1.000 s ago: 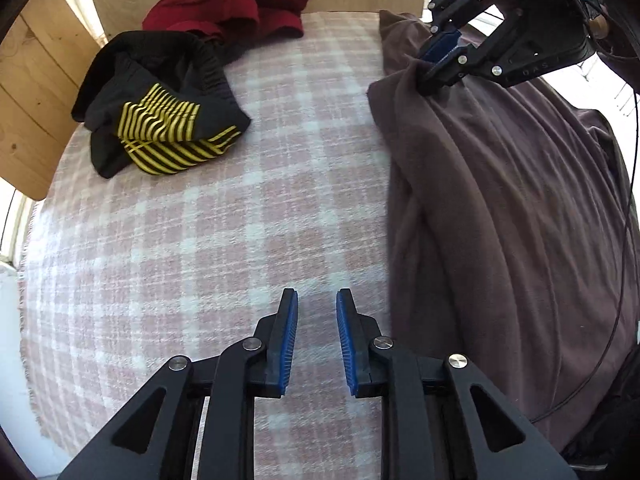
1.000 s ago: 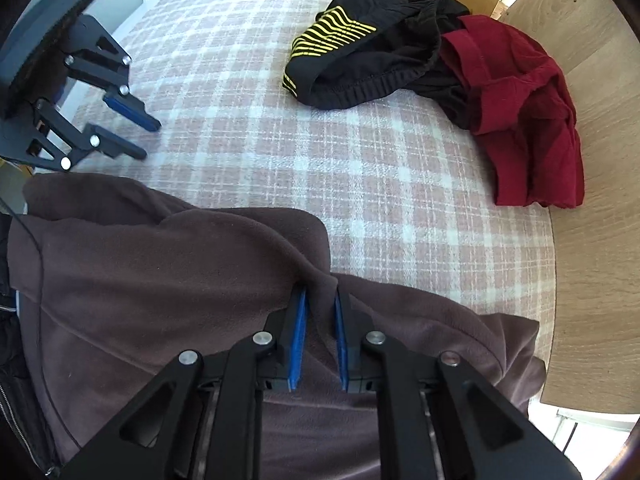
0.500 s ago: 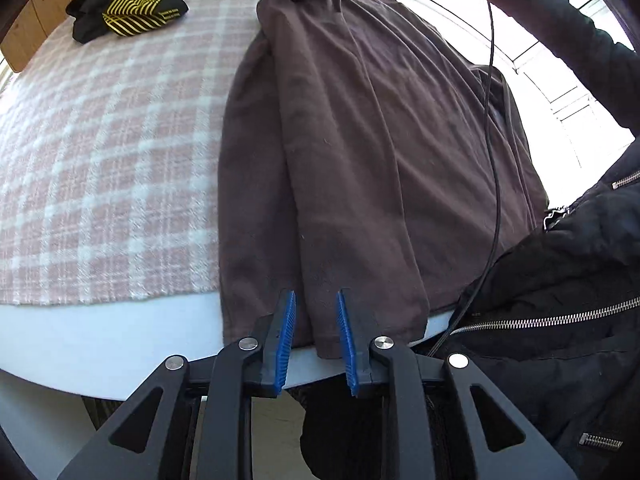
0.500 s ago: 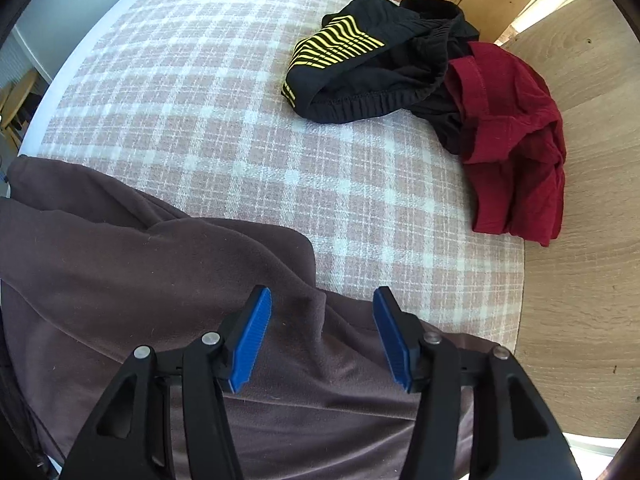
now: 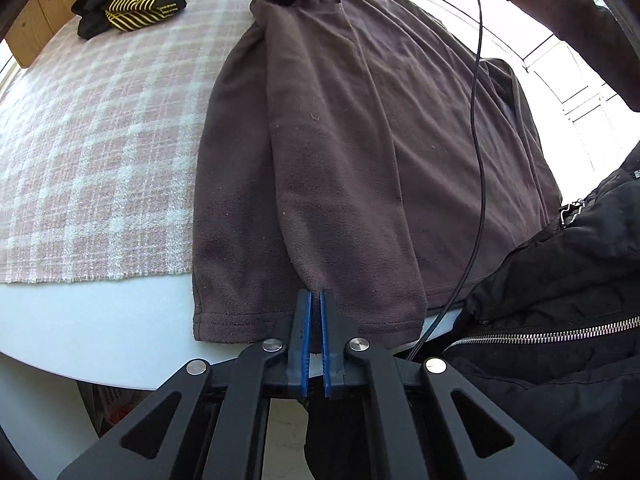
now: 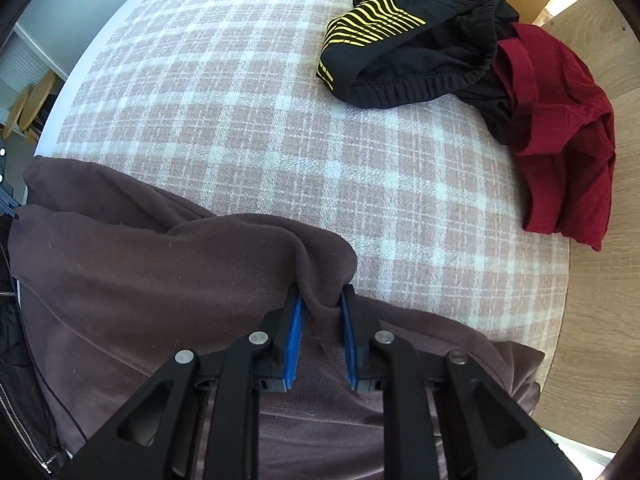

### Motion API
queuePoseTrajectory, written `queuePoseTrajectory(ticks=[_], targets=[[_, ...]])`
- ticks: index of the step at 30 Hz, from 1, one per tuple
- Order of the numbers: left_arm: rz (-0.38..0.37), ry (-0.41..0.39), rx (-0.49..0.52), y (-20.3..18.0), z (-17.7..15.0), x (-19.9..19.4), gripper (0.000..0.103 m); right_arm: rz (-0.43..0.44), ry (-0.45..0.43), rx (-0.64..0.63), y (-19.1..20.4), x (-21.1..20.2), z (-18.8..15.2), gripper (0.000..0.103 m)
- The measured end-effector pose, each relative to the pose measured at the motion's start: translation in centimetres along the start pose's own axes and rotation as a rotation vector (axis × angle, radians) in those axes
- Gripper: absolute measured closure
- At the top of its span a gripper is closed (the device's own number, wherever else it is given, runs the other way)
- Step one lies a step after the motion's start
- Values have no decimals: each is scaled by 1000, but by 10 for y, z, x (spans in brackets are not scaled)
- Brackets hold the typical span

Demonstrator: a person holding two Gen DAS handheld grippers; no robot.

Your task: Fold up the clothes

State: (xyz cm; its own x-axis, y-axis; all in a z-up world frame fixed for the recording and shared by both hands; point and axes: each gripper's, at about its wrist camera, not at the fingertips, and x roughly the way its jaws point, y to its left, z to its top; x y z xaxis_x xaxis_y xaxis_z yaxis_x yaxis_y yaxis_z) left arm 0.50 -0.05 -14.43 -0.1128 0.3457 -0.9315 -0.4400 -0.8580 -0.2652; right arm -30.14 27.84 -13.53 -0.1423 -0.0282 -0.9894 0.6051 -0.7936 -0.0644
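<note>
A round white desk (image 5: 120, 344) carries a woolly blanket (image 6: 256, 120) with pink and white checks; wooden panels stand behind it and bright windows are at one side. On the near part of the desk lies a brown fleece garment (image 5: 360, 140), soft and matte, its hem hanging a little over the rim. The left gripper (image 5: 314, 300) has its jaws clenched on a cuff at that hem. The right gripper (image 6: 322, 312) has its jaws closing on a raised fold of the fleece. Well apart lie black shorts (image 6: 408, 56) with yellow stripes, touching a crumpled dark red garment (image 6: 560, 136).
</note>
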Motion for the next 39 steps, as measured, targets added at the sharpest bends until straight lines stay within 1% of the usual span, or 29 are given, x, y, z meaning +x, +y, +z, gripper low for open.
queuePoseTrajectory(ticks=[3, 5, 7, 9, 10, 11, 12, 13, 14, 15, 16, 17, 18, 19, 20, 22, 23, 24, 25, 26, 27, 28, 30, 31, 33, 36, 37, 39], targets=[[17, -51, -27, 7, 6, -22, 99, 42, -8, 53, -9, -2, -4, 88], [49, -65, -35, 12, 6, -30, 99, 9, 0, 49, -12, 0, -4, 88], [78, -63, -55, 23, 6, -27, 99, 1, 7, 63, -16, 3, -2, 88], [77, -60, -80, 35, 0, -23, 99, -9, 20, 73, -19, 5, 3, 87], [81, -45, -90, 40, -3, -17, 99, -16, 26, 76, -20, 6, 5, 86], [92, -25, -99, 45, -8, -9, 98, -24, 33, 78, -21, 7, 8, 81], [97, -15, -105, 48, -11, -5, 98, -41, 40, 78, -23, 7, 12, 69], [97, -12, -109, 49, -12, -4, 97, -78, 44, 69, -24, 7, 23, 62], [97, -10, -114, 51, -14, -2, 96, -129, 38, 48, -26, 4, 32, 52], [93, -13, -114, 52, -15, -4, 94, -185, 28, 22, -28, 0, 38, 48], [86, -20, -111, 52, -17, -9, 94, -226, 15, 2, -27, -6, 42, 48], [78, -24, -110, 53, -20, -15, 93, -230, -5, -3, -24, -12, 45, 48], [80, -22, -110, 54, -23, -20, 91, -214, -28, 3, -21, -18, 47, 48], [89, -16, -112, 55, -26, -25, 92, -174, -52, 16, -17, -25, 48, 48], [99, -10, -113, 57, -29, -30, 93, -108, -77, 35, -10, -29, 47, 48], [97, -32, -94, 52, -22, -37, 93, 15, -112, 63, 14, -31, 42, 48], [94, -47, -82, 48, -16, -40, 93, 35, -98, 63, 30, -23, 40, 48], [90, -63, -69, 45, -11, -43, 93, 36, -71, 56, 45, -10, 38, 48], [88, -78, -49, 41, -2, -44, 93, 36, -43, 50, 59, 3, 36, 48], [84, -91, -24, 37, 10, -44, 93, 30, -40, 46, 68, 9, 33, 47], [78, -104, 1, 34, 24, -44, 93, 18, -57, 44, 72, 8, 29, 47], [73, -119, 27, 30, 39, -44, 92, 26, -86, 83, 67, 1, 21, 47], [58, -147, 81, 22, 71, -42, 92, 78, -165, 233, 43, -27, -2, 47], [48, -159, 109, 18, 91, -37, 91, 87, -202, 311, 29, -40, -16, 47], [42, -172, 160, 14, 132, -25, 90, 52, -241, 455, -5, -59, -47, 47], [57, -180, 232, 8, 191, -5, 89, -43, -208, 629, -60, -63, -83, 47], [69, -180, 260, 5, 211, 5, 88, -53, -201, 678, -77, -62, -93, 47], [110, -166, 289, 5, 245, 26, 88, -31, -204, 760, -110, -58, -110, 47]])
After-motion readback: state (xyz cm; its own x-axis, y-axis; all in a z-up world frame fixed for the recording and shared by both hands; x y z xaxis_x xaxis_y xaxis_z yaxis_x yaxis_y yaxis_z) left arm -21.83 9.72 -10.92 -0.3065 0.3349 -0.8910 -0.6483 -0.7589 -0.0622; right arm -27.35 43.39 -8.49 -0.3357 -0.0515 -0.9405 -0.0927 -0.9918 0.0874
